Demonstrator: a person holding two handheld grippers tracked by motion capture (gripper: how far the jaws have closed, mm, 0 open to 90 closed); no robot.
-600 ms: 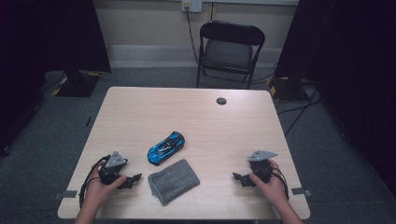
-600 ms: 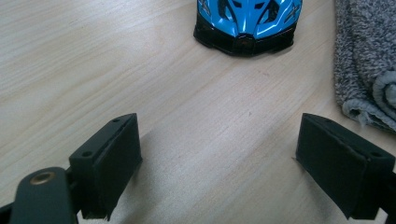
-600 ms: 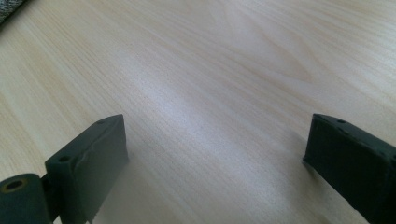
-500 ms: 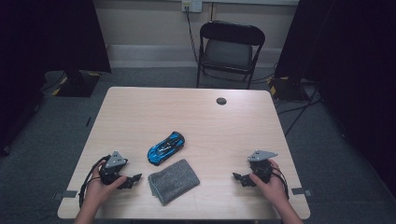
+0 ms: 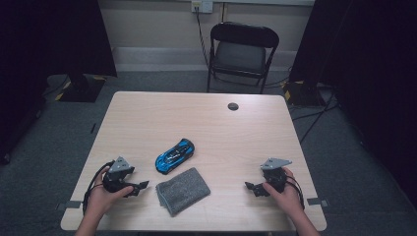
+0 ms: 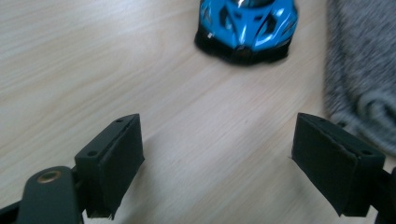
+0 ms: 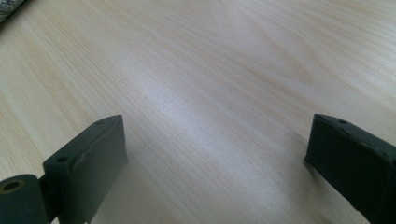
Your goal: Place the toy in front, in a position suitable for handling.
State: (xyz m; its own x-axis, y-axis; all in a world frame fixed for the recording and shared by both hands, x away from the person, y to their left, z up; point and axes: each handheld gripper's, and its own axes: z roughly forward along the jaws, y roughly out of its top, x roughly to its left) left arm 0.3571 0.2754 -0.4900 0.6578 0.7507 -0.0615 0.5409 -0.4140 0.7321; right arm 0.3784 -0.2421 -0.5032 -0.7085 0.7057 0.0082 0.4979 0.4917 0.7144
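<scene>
A blue toy car (image 5: pixel 175 155) stands near the middle of the wooden table (image 5: pixel 206 123). A folded grey cloth (image 5: pixel 182 190) lies just in front of it. My left gripper (image 5: pixel 141 186) rests at the front left, held by a hand, jaws pointing toward the cloth. In the left gripper view the left gripper (image 6: pixel 233 163) stands open with bare wood between its jaws, the car (image 6: pixel 247 28) ahead and the cloth (image 6: pixel 364 70) to the right. My right gripper (image 5: pixel 250 187) sits at the front right, jaws toward the cloth. In the right gripper view the right gripper (image 7: pixel 224 163) is open over bare wood.
A small dark round disc (image 5: pixel 233 106) is set in the table near its far edge. A black folding chair (image 5: pixel 241 54) stands beyond the table. Tape marks (image 5: pixel 314 201) stick to the front corners. Cables trail from both grippers.
</scene>
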